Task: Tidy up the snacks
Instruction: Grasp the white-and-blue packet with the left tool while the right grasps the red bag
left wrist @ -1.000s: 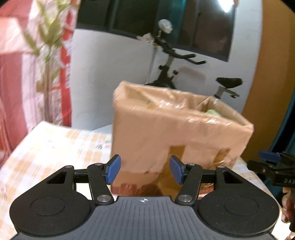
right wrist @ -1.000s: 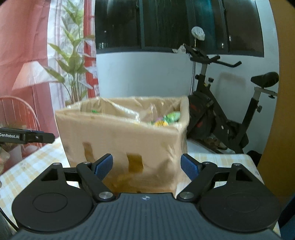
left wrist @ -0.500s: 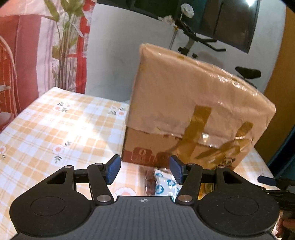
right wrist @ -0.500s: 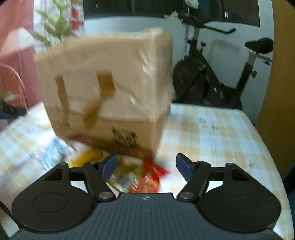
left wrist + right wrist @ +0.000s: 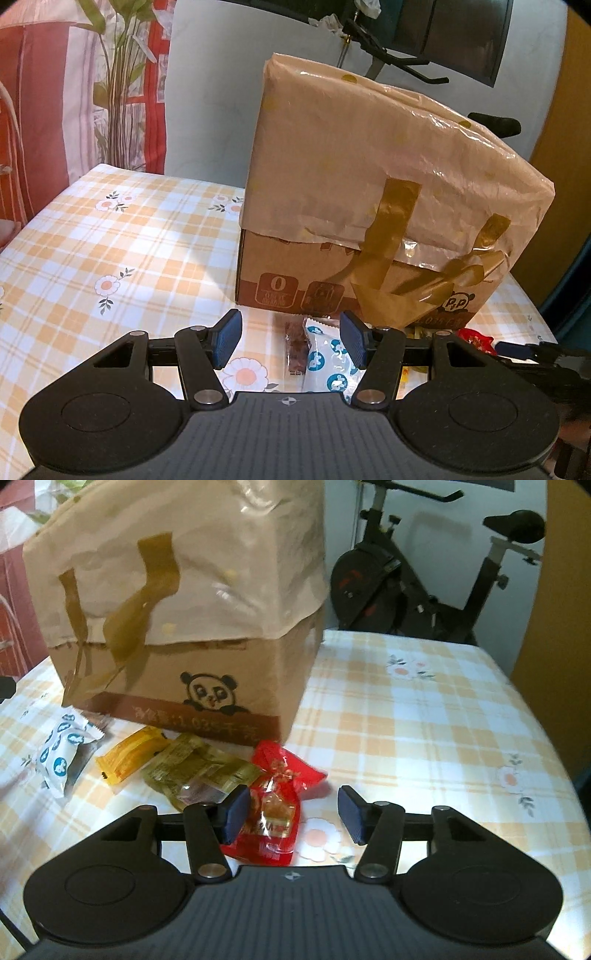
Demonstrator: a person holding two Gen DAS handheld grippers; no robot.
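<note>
A cardboard box (image 5: 369, 229) (image 5: 177, 627) lined with a tan plastic bag stands on the checked table. Loose snacks lie in front of it: a white-and-blue packet (image 5: 328, 363) (image 5: 59, 753), a brown bar (image 5: 295, 345), a yellow packet (image 5: 131, 755), an olive-green packet (image 5: 195, 771) and a red packet (image 5: 277, 797) (image 5: 476, 339). My left gripper (image 5: 290, 339) hangs open over the brown bar and the white-and-blue packet. My right gripper (image 5: 293, 814) is low over the red packet. Its jaws are closing, with the packet between them beside the left pad and not pinched.
The tablecloth (image 5: 424, 720) (image 5: 110, 258) has an orange check with flowers and is bare left and right of the box. An exercise bike (image 5: 424, 583) stands behind the table's far edge. A plant (image 5: 118, 92) and red curtains are at the back left.
Both grippers have sunk from the level of the box's open top to the table in front of it, so the loose snacks came into view. The right gripper's jaws have narrowed.
</note>
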